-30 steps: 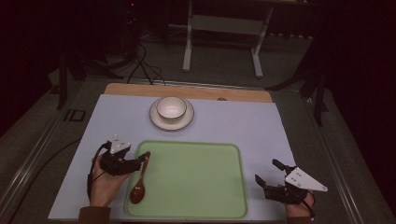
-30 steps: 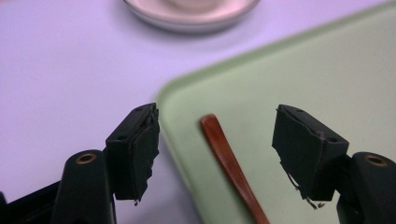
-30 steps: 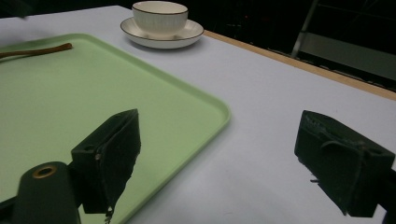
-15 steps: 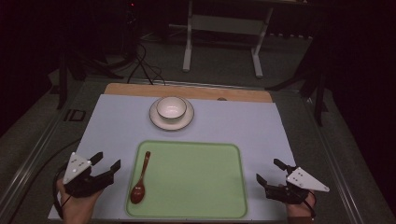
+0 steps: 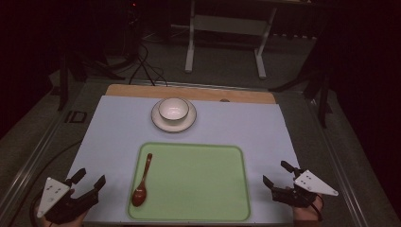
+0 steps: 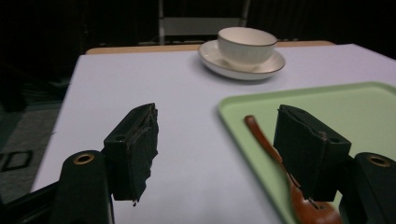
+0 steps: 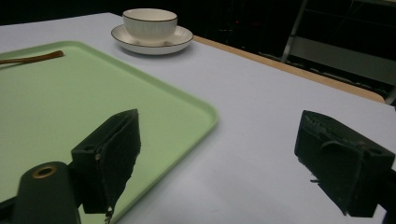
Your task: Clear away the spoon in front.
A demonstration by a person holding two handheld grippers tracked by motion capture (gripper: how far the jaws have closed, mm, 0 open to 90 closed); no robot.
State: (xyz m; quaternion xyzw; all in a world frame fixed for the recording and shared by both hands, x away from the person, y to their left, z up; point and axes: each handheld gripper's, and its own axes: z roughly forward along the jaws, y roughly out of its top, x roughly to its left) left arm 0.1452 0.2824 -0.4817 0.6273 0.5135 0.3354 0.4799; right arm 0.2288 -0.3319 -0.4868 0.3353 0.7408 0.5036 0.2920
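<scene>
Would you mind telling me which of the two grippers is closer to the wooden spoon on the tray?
The left gripper: it sits just left of the green tray, beside the spoon. The right gripper is beyond the tray's opposite edge.

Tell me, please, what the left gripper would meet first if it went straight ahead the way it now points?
Probably nothing at first: the left gripper, jaws open, points over bare table cover just left of the green tray. Farther along that line stands the saucer with its bowl, though depth is hard to judge.

A white bowl (image 5: 173,108) sits on a saucer (image 5: 173,116) at the far centre. A brown spoon (image 5: 143,180) lies in the green tray's (image 5: 198,183) left part.
</scene>
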